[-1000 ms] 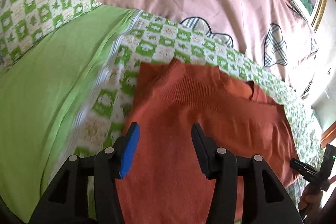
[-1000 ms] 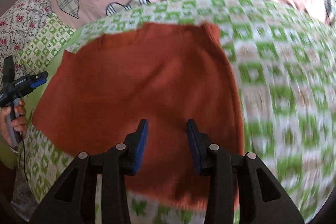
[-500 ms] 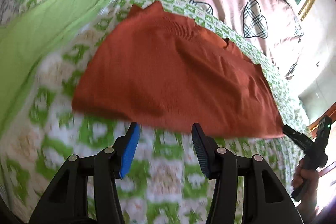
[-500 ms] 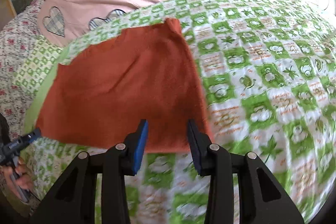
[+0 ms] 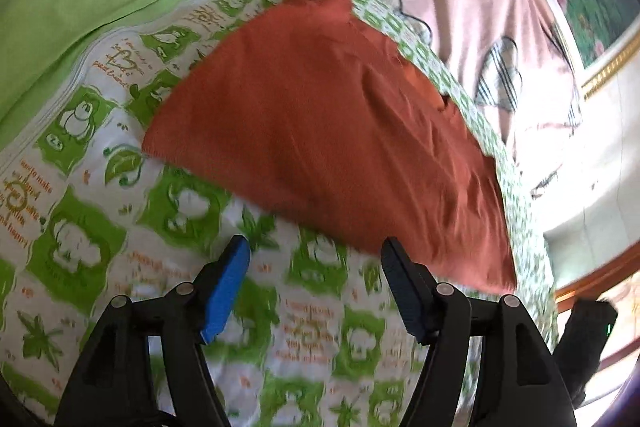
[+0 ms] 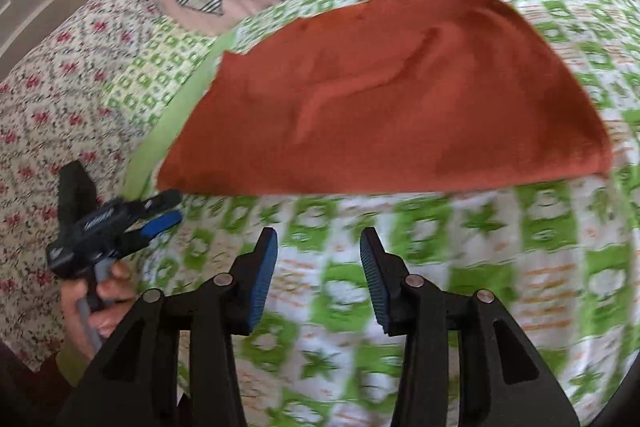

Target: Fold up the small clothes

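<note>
Rust-orange garment [image 5: 328, 131] lies flat ahead of both grippers, left gripper [image 5: 316, 259] and right gripper [image 6: 318, 249] opening, empty; next, grasp its near hem.

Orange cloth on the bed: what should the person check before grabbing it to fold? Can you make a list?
1. Orange cloth lies spread on the green checked sheet: ok.
2. Nothing lies on top of the cloth: ok.
3. Left gripper empty, fingers opening: ok.
4. Right gripper empty, fingers opening: ok.
5. Fingers over the cloth's near edge: not ok, both grippers are short of it, above the sheet.
6. Cloth smooth: not ok, a few wrinkles cross its middle.
</note>
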Available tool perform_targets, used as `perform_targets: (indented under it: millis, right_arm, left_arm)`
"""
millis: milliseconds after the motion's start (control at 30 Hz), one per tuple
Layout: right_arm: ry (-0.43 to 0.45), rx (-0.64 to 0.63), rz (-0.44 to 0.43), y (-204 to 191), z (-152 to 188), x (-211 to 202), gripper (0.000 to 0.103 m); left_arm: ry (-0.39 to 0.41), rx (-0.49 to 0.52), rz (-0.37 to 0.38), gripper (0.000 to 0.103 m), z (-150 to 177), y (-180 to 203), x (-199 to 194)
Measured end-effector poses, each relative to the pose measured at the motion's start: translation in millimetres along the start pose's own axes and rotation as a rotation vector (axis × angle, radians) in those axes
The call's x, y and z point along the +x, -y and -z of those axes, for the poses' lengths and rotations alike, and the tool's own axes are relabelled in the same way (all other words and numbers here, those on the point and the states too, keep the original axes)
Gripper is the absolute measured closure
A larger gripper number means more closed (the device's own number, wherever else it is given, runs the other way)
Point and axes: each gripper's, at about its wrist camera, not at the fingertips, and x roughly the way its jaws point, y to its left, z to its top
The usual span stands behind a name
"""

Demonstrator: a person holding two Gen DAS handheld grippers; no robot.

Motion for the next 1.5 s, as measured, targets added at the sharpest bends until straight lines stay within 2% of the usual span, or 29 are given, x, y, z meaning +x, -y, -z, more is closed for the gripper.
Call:
perform_targets:
  millis: [367, 467, 533, 667, 700, 733, 833, 1000, 1167, 1267, 1367, 1433, 1500]
  right_arm:
    - [0.017, -0.014, -0.027, -7, -9, -4, 0.054]
    - [0.020, -0.007, -0.019, 0, -16, -4, 0.053]
    - [0.023, -0.005, -0.007, 5, -21, -3, 0.053]
    - [0.007, -0.003, 0.020, 18, -35, 3, 0.053]
    - [0.003, -0.006, 0.025, 19, -39, 5, 0.053]
    - [0.001, -0.012, 0.025, 20, -42, 6, 0.053]
    - [0.000, -0.023, 0.035, 25, -54, 8, 0.053]
    - [0.014, -0.025, 0.047, 40, -73, 2, 0.053]
    - [0.045, 0.007, 0.053, 61, -93, -12, 0.053]
    - [0.051, 0.044, 0.020, 73, -106, -16, 0.053]
    - [0.024, 0.088, -0.042, 82, -120, -6, 0.051]
    - [-0.009, 0.106, -0.084, 81, -129, 9, 0.041]
    - [-0.041, 0.109, -0.109, 76, -135, 25, 0.038]
  left_arm:
    - [0.111, -0.098, -0.050, 0.035, -41, -12, 20]
    - [0.133, -0.080, -0.088, 0.041, -48, -9, 23]
    - [0.141, -0.068, -0.107, 0.052, -50, -6, 24]
    - [0.149, -0.059, -0.117, 0.067, -53, -5, 24]
    - [0.151, -0.051, -0.117, 0.077, -53, -4, 23]
    - [0.160, -0.031, -0.123, 0.085, -54, 1, 21]
    - [0.185, 0.055, -0.134, 0.095, -52, 21, 13]
    - [0.209, 0.242, -0.054, 0.097, -46, 86, 4]
    - [0.168, 0.434, 0.008, 0.097, -18, 158, 24]
    - [0.129, 0.523, -0.019, 0.097, 2, 182, 50]
    - [0.065, 0.587, -0.073, 0.097, 23, 189, 81]
    - [0.059, 0.636, -0.116, 0.097, 36, 192, 91]
    - [0.072, 0.659, -0.123, 0.097, 42, 191, 90]
